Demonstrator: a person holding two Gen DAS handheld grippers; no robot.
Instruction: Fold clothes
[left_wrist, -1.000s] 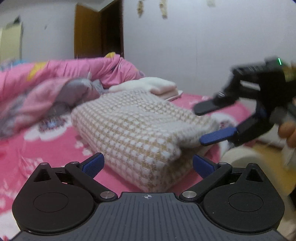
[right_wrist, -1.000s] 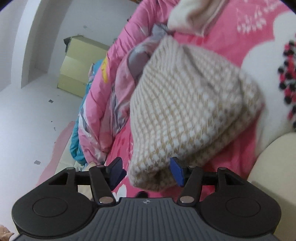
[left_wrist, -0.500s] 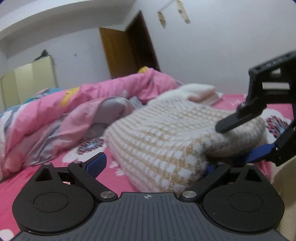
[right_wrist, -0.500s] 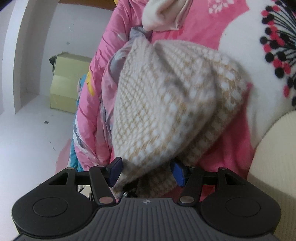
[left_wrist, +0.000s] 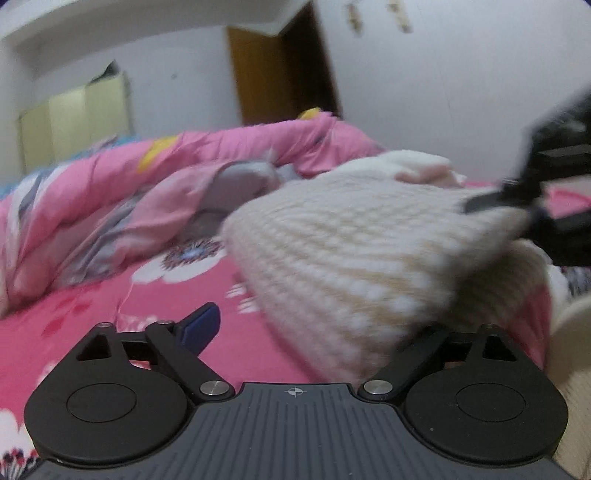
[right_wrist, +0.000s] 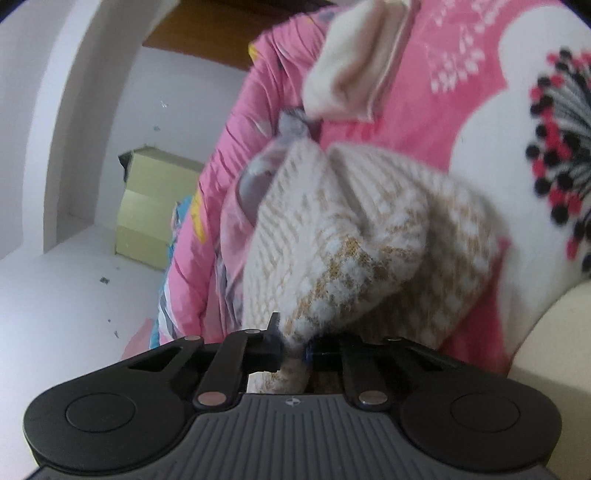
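1. The folded knit sweater (left_wrist: 354, 258), cream with a tan check, lies on the pink floral bed sheet (left_wrist: 92, 332), beside a rumpled pink quilt (left_wrist: 129, 184). A second folded cream garment (right_wrist: 354, 62) sits just beyond it.

2. The right tongs (right_wrist: 293, 347) are closing, and the pads already pinch a bunched corner of the sweater. That corner is pulled toward the camera, so the knit puckers into ridges.

3. The left tongs (left_wrist: 321, 332) stand spread wide and are closing slowly. One blue pad (left_wrist: 201, 326) hangs clear above the sheet. The other is hidden behind the sweater's near edge, so I cannot tell whether it touches the cloth.

4. The first risk is the narrow pinch. The right tongs seem to hold only a small lump of thick, stretchy knit, so a lift may drag out the top layer alone and undo the fold.

5. The second risk is uneven support. If the left tongs close on too little of the edge, the sweater would hang from one corner and sag open.

6. The left view is blurred, so fast motion could also snag the sheet or nudge the garment behind.
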